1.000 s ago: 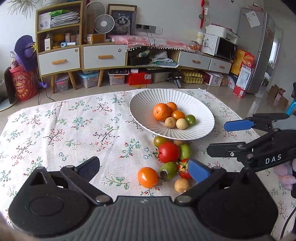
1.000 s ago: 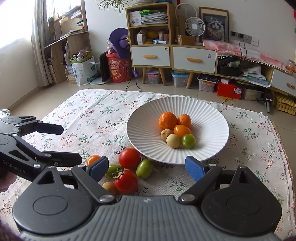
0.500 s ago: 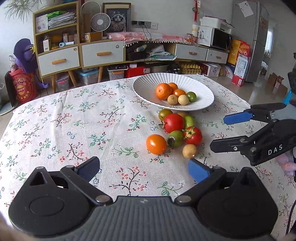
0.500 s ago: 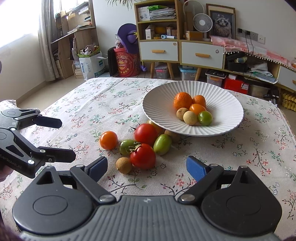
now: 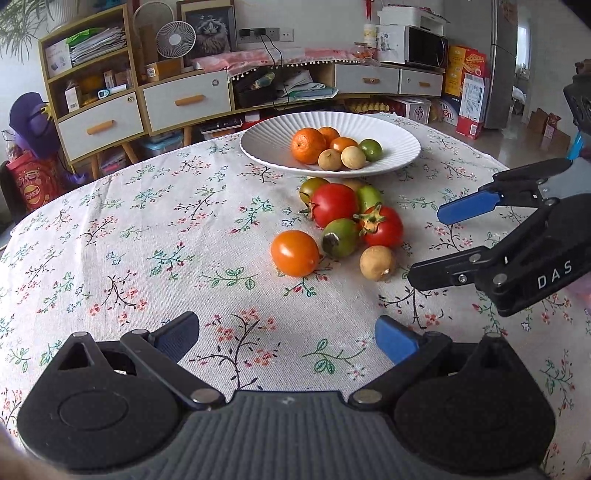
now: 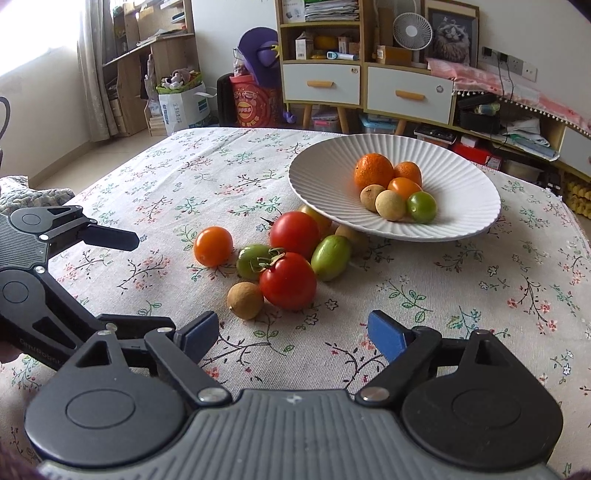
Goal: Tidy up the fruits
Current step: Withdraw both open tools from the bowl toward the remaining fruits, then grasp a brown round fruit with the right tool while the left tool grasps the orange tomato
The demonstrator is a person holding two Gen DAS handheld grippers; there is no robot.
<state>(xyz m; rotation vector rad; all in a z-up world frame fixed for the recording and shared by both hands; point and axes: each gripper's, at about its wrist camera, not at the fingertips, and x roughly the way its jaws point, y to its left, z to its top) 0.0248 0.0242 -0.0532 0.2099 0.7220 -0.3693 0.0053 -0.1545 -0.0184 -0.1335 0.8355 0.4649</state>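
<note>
A white ribbed plate (image 5: 391,129) (image 6: 325,177) holds several small fruits: oranges, brown longans and a green one. In front of it on the flowered cloth lies a loose cluster: two red tomatoes (image 5: 334,204) (image 6: 288,280), green tomatoes (image 5: 341,236) (image 6: 330,256), an orange tomato (image 5: 294,253) (image 6: 213,245) and a brown longan (image 5: 376,263) (image 6: 245,300). My left gripper (image 5: 286,336) is open and empty, low over the cloth short of the cluster. My right gripper (image 6: 291,334) is open and empty, just short of the longan; it also shows in the left wrist view (image 5: 439,243).
The round table with the flowered cloth (image 5: 147,240) drops off at its edges. Behind it stand shelves and drawers (image 5: 99,122), a fan (image 5: 175,35) and floor clutter. The left gripper shows at the left of the right wrist view (image 6: 122,277).
Both grippers have drawn back from the plate and lowered toward the cloth. The fruit cluster now lies farther ahead of both. Both stay open and no fruit has moved.
</note>
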